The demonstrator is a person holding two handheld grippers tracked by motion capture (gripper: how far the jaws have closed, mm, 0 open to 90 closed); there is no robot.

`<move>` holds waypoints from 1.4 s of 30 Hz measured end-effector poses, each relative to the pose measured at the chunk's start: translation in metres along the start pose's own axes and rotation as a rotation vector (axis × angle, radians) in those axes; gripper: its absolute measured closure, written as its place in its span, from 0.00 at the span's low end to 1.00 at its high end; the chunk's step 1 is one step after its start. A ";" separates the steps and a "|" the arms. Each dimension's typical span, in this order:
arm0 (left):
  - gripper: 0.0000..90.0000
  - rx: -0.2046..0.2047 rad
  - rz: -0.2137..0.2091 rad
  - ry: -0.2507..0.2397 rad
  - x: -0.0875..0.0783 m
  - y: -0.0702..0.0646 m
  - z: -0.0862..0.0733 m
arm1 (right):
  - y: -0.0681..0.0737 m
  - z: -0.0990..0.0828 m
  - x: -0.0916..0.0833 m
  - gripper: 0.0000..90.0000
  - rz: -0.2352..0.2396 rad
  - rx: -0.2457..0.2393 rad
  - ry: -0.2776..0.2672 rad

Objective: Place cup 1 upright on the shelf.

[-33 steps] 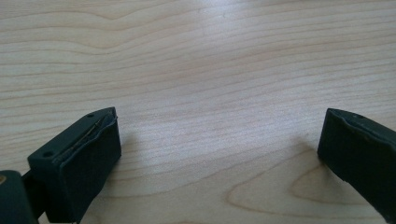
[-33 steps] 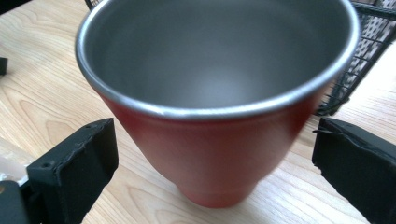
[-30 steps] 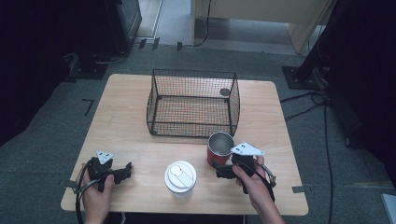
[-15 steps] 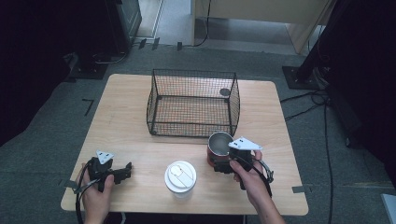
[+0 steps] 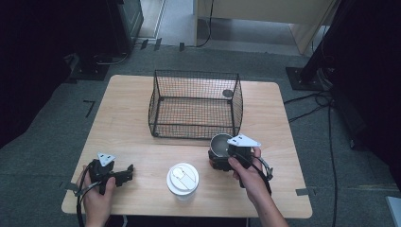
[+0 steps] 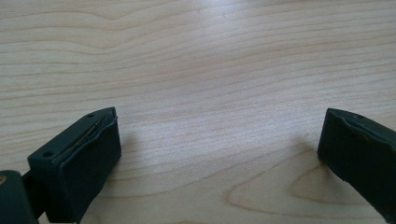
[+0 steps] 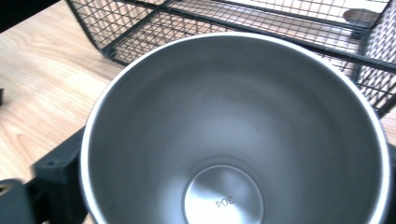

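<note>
Two hand-held grippers: right hand-held gripper (image 5: 218, 160) pinching steel cup (image 5: 220, 144) at lower right of centre, just before basket (image 5: 195, 105). Left hand-held gripper (image 5: 126, 172) spread, idle on surface (image 5: 132, 142). Keep squeeze firm, lift straight, clear basket rim before lowering.

1. The left hand (image 5: 97, 194) holds the left gripper (image 5: 124, 172) low, and its two black jaws are wide apart with nothing between them.
2. The right hand (image 5: 248, 172) holds the right gripper (image 5: 218, 158), with its grey plate on top.
3. The right gripper's jaws sit on both sides of a steel cup (image 7: 236, 126), and it is too close to tell if they squeeze it.
4. Both forearms come in from behind the grippers.
</note>
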State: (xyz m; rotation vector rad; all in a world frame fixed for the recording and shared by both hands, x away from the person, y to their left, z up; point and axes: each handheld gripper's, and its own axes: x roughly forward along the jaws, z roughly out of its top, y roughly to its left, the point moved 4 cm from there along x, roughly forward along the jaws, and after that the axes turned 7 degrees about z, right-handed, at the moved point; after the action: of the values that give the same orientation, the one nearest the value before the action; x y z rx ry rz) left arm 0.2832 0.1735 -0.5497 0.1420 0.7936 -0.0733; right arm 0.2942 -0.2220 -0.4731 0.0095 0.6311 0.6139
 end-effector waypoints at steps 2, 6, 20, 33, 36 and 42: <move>0.00 0.000 0.000 0.000 0.000 0.000 0.000 | 0.002 0.000 -0.001 0.06 -0.009 -0.020 -0.009; 0.00 -0.001 0.001 0.000 0.000 0.000 0.000 | 0.004 0.001 -0.002 0.07 -0.022 -0.033 -0.023; 0.00 -0.002 0.000 -0.002 0.000 0.000 0.000 | 0.010 0.009 -0.008 0.07 0.017 -0.019 -0.076; 0.00 -0.003 0.000 -0.001 0.000 0.000 0.000 | 0.024 0.035 -0.024 0.07 0.030 -0.074 -0.295; 0.00 -0.002 0.000 0.000 0.000 0.000 0.000 | 0.026 0.039 -0.026 0.07 0.027 -0.082 -0.326; 0.00 -0.003 0.000 0.001 0.000 0.000 0.000 | 0.031 0.058 -0.028 0.07 0.022 -0.101 -0.345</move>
State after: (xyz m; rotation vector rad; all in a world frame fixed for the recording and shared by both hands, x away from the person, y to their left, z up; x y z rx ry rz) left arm 0.2831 0.1733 -0.5496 0.1389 0.7946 -0.0721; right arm 0.2919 -0.2012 -0.4046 0.0275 0.2659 0.6468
